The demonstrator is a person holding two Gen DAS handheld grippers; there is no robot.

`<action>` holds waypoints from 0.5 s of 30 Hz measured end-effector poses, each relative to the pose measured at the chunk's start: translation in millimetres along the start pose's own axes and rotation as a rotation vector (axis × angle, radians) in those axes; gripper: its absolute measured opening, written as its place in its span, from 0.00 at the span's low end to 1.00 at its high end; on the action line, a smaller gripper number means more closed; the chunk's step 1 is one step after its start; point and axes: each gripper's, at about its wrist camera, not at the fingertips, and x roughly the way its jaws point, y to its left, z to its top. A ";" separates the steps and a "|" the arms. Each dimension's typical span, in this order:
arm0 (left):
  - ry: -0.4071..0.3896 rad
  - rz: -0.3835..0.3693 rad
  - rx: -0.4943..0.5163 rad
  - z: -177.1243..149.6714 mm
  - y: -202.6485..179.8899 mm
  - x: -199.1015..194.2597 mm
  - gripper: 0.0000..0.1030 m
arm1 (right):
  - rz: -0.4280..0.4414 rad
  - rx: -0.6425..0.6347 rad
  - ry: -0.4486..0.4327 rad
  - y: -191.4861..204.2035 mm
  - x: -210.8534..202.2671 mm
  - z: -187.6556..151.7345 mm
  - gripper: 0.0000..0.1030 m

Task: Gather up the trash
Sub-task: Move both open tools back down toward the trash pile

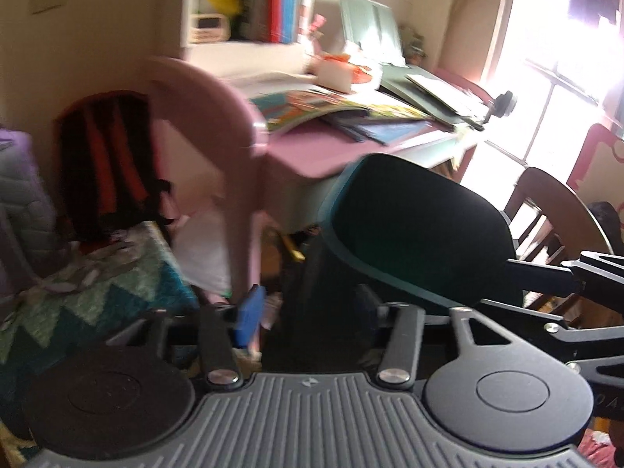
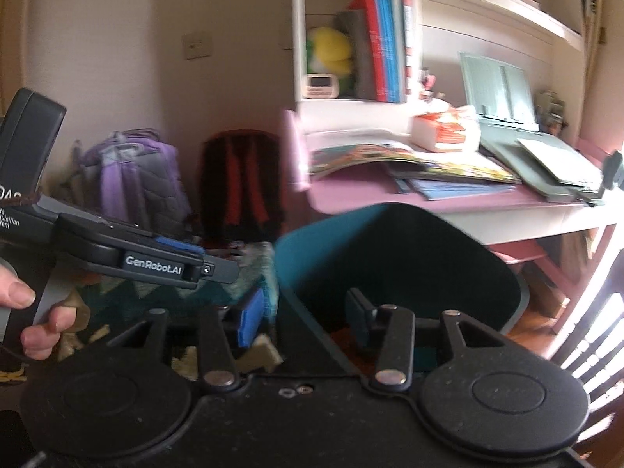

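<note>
Bin (image 2: 397, 265): teal, dark inside, lower centre of right wrist view, below pink desk (image 2: 448, 202). Right gripper (image 2: 308, 319): fingers apart, astride bin's near rim (one inside, one outside), not clamped. Left gripper (image 1: 308, 312): fingers apart, nothing between. Backpacks (image 2: 241, 183) against wall, left of centre
</note>
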 end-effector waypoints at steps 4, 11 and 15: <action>-0.009 0.039 -0.036 -23.6 40.4 -23.1 0.55 | 0.071 -0.017 0.010 33.8 11.6 -3.3 0.46; 0.001 0.130 -0.100 -74.2 108.3 -54.9 0.66 | 0.194 -0.047 0.038 102.2 43.8 -13.5 0.53; 0.005 0.179 -0.137 -103.2 144.7 -66.7 0.69 | 0.260 -0.052 0.086 141.5 71.1 -26.0 0.56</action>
